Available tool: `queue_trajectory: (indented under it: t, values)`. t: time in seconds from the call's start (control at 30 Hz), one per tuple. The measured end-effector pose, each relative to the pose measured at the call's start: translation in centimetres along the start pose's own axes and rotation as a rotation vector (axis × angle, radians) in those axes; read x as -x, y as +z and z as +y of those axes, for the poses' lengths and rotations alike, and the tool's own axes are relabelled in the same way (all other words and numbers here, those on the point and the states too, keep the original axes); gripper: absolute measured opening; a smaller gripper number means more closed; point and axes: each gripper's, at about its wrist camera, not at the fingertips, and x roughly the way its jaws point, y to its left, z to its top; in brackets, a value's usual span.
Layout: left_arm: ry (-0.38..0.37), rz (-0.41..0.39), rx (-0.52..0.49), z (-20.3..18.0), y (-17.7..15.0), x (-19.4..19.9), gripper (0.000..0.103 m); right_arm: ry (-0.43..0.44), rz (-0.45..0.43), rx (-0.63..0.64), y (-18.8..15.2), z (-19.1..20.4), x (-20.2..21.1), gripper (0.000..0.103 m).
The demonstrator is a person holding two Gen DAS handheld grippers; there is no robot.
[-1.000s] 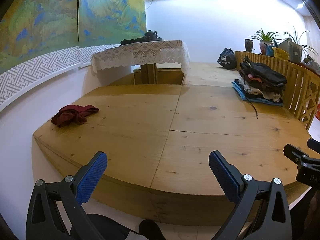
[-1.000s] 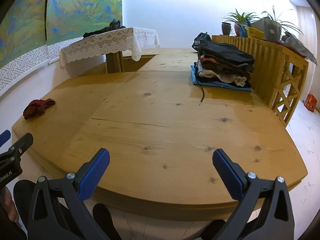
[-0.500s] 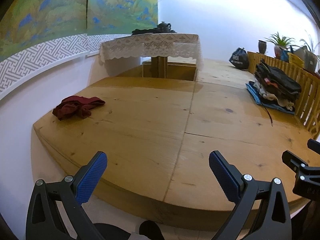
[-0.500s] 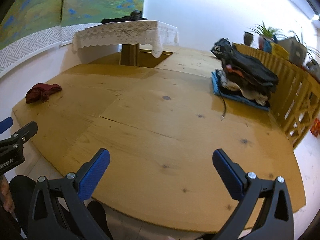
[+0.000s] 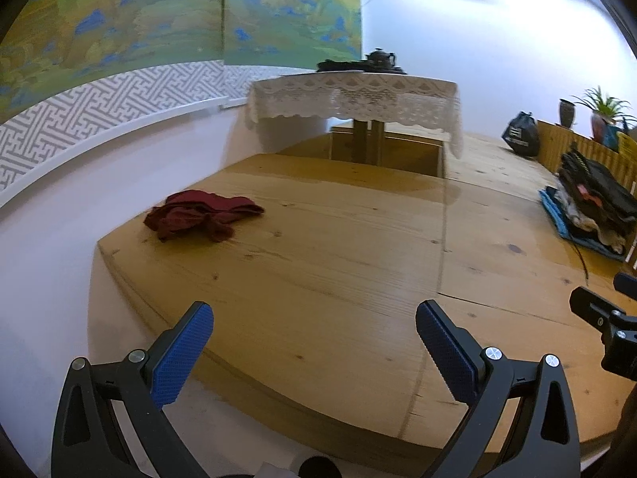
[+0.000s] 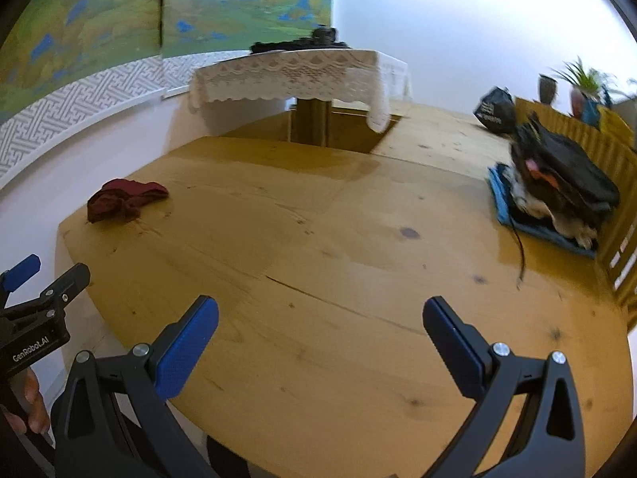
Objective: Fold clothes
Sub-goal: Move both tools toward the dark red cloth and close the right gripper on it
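Both of my tongs hang wide and hold nothing: the left tongs [image 5: 314,330] and the right tongs [image 6: 320,330] hover just off the near edge of the broad pale-wood plank counter [image 5: 358,263], their blue ribbed pads spread far apart.

The risk I see starts close in. The crumpled dark-red cloth garment [image 5: 201,215] sits well beyond my left tongs, ahead and to the left, near the counter's left rim by the white wall. If I reach across and pinch one loose lobe of that bunch, I judge it will drag as a wad instead of opening flat, and a sideways pull could slide it off that rim. From the right tongs it lies farther off still, far to the left [image 6: 125,199], so this side would have to cross over and might knock the left tongs.

Farther on the right, the tall stack of folded dark and pale clothes on a blue cloth [image 6: 557,195] leans slightly; a careless sweep could topple it.
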Motion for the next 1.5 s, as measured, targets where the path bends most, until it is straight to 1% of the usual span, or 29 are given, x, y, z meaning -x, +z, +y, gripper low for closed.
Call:
queue_trajectory:
  t: [0.07, 0.27, 0.4, 0.57, 0.7, 0.77, 0.9, 0.97, 1.07, 1.17, 1.27, 1.33, 1.5]
  values:
    - [0.018, -0.001, 0.008, 0.8, 0.3, -0.5, 0.102, 0.024, -0.002, 0.020, 0.8, 1.1, -0.8, 0.103]
    - [0.075, -0.006, 0.029, 3.5, 1.2, -2.2, 0.102, 0.142, 0.027, 0.071, 3.2, 5.0, -3.7, 0.103]
    - [0.110, -0.001, 0.043, 6.3, 2.2, -3.8, 0.102, 0.225, 0.066, 0.116, 5.3, 8.8, -6.7, 0.103]
    - [0.189, -0.006, 0.056, 10.0, 3.3, -6.0, 0.102, 0.237, 0.081, 0.230, 7.3, 13.8, -10.9, 0.103]
    - [0.232, 0.000, 0.067, 13.0, 3.8, -8.1, 0.102, 0.245, 0.082, 0.313, 8.7, 17.4, -14.3, 0.103]
    - [0.248, 0.001, 0.072, 14.2, 4.0, -9.0, 0.102, 0.262, 0.089, 0.333, 9.5, 19.2, -16.0, 0.103]
    - [0.263, 0.005, 0.085, 16.0, 3.9, -10.6, 0.102, 0.286, 0.097, 0.388, 11.8, 22.8, -20.3, 0.103]
    - [0.270, 0.007, 0.092, 17.0, 3.8, -11.4, 0.102, 0.313, 0.119, 0.404, 12.7, 24.3, -22.5, 0.103]
    - [0.280, 0.011, 0.103, 18.4, 3.8, -12.6, 0.102, 0.334, 0.143, 0.404, 13.6, 26.6, -26.2, 0.102]
    - [0.291, 0.014, 0.113, 19.7, 3.7, -13.8, 0.102, 0.379, 0.193, 0.422, 13.9, 28.9, -30.2, 0.099]
    - [0.302, 0.017, 0.123, 21.1, 3.6, -15.0, 0.102, 0.394, 0.226, 0.411, 14.3, 30.6, -33.2, 0.098]
    - [0.307, 0.020, 0.130, 22.0, 3.6, -15.7, 0.102, 0.402, 0.232, 0.409, 14.5, 31.4, -34.3, 0.098]
    - [0.292, 0.025, 0.148, 22.7, 3.2, -16.2, 0.102, 0.417, 0.261, 0.428, 14.9, 33.6, -36.8, 0.098]
